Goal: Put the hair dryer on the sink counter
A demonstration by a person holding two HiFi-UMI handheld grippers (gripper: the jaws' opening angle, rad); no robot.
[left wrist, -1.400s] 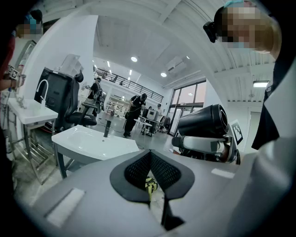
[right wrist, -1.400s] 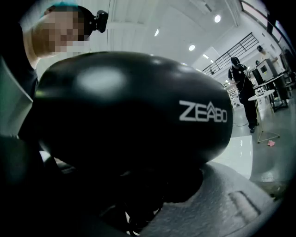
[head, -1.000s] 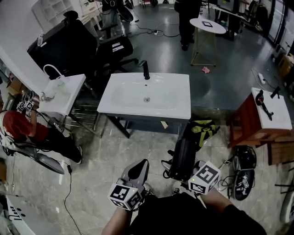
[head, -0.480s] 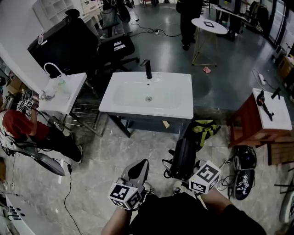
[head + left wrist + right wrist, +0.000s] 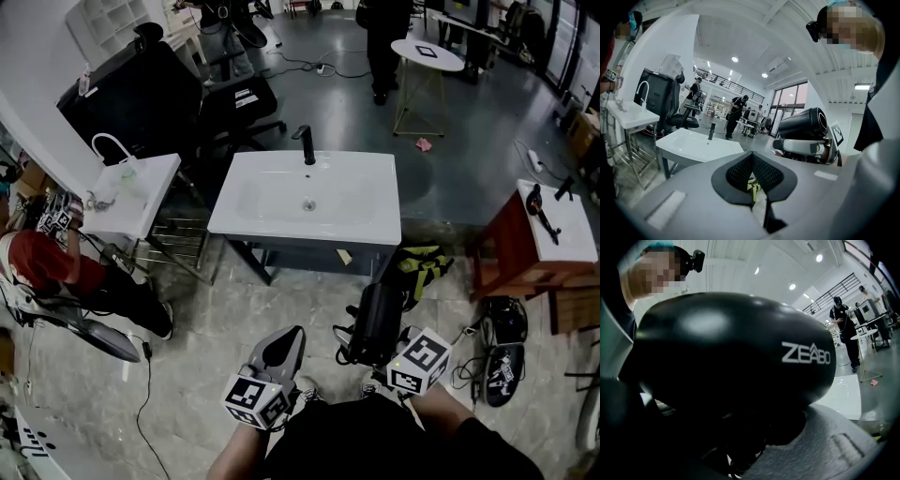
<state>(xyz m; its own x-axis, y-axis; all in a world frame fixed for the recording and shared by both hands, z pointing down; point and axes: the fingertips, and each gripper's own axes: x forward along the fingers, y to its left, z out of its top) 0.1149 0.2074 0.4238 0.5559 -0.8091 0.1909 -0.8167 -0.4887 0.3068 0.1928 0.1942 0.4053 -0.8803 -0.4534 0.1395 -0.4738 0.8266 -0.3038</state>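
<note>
Head view: hair dryer (image 5: 375, 319) gripped in right gripper (image 5: 377, 351), jaws wide around its black body | left gripper (image 5: 281, 349) closed, empty | sink counter (image 5: 367, 223) well ahead | done: pickup | left: carry over, set down

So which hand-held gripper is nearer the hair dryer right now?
Right. The right hand-held gripper is closed on the hair dryer. The left hand-held gripper is shut and empty, off to the hair dryer's left in the head view, not touching it.
</note>
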